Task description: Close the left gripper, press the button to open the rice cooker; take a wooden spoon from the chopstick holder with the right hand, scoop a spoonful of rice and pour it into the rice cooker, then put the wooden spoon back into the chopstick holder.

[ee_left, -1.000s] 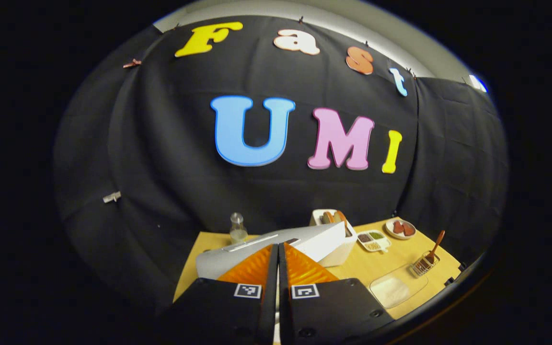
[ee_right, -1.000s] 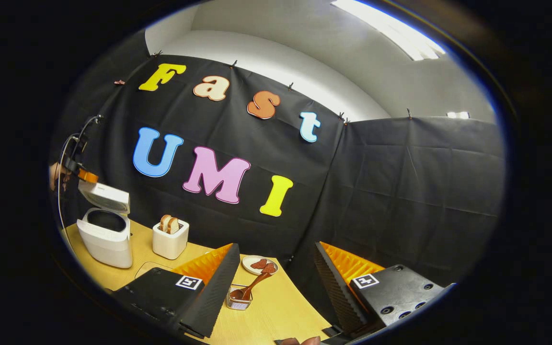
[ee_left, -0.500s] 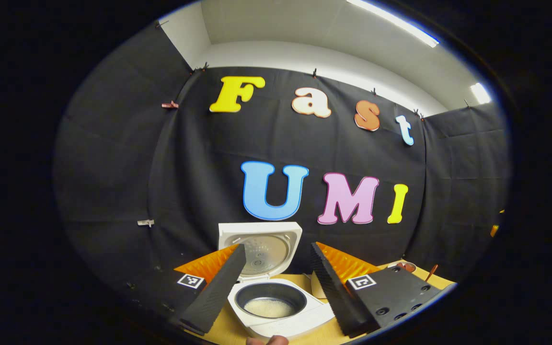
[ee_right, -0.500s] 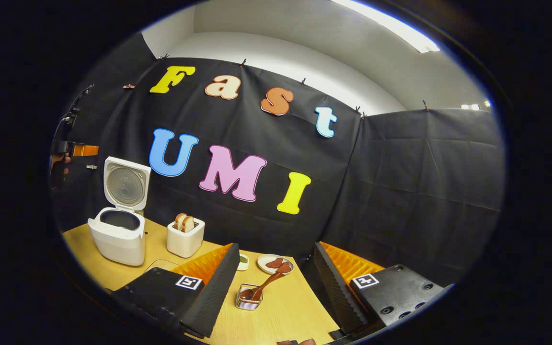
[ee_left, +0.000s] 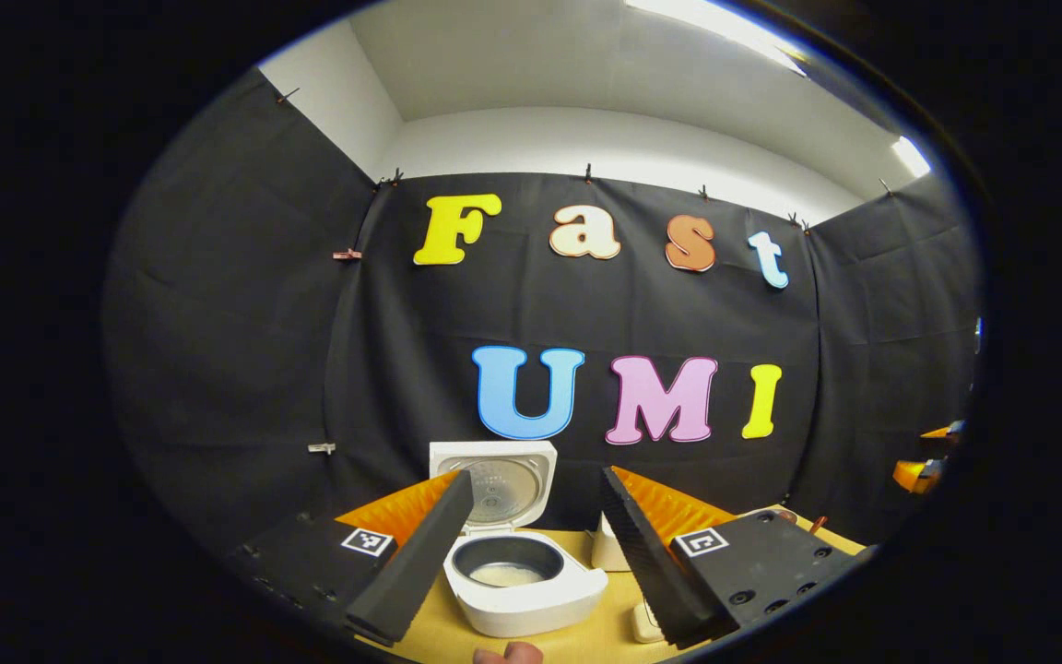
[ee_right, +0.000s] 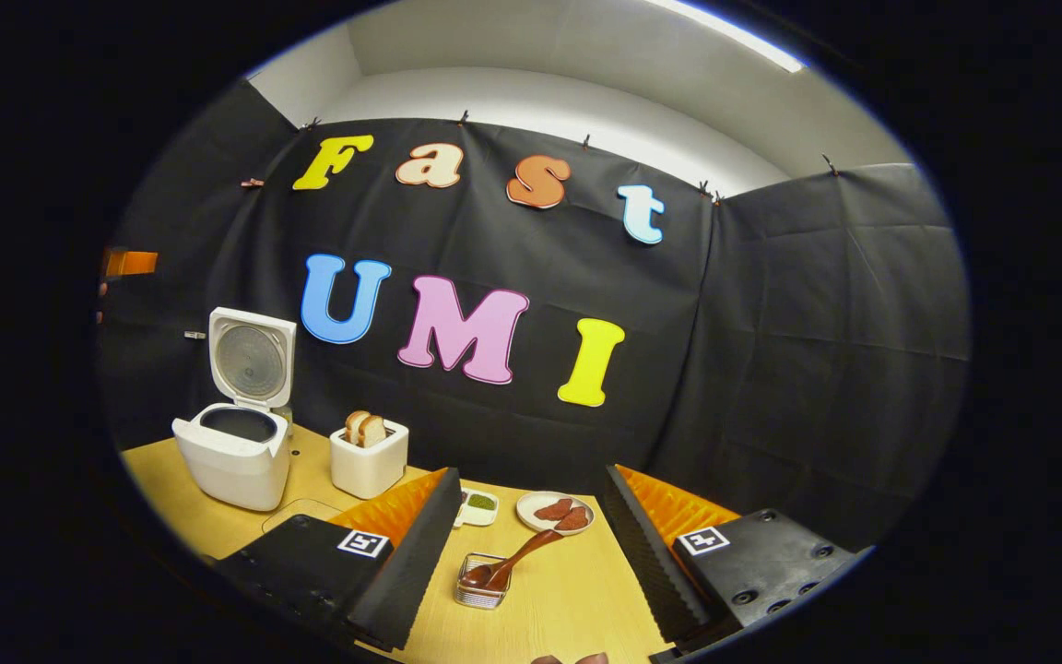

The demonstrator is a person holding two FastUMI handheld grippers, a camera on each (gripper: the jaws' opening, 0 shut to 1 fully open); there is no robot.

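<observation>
Beside rice cooker [ee_right: 234, 458], toaster [ee_right: 367, 464], plate [ee_right: 554, 512]

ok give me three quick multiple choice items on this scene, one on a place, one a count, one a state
1. Where does the wooden spoon sit?
A. in the chopstick holder
B. in the rice cooker
C. flat on the table

2. How many bread slices stand in the toaster?
A. none
B. two
C. four

3. How is the rice cooker lid?
A. shut
B. off, lying on the table
C. raised open

Key: 1 A, its bowl rests in the holder; 2 B, two slices poke out; 3 C, the lid stands upright behind the pot.
</observation>
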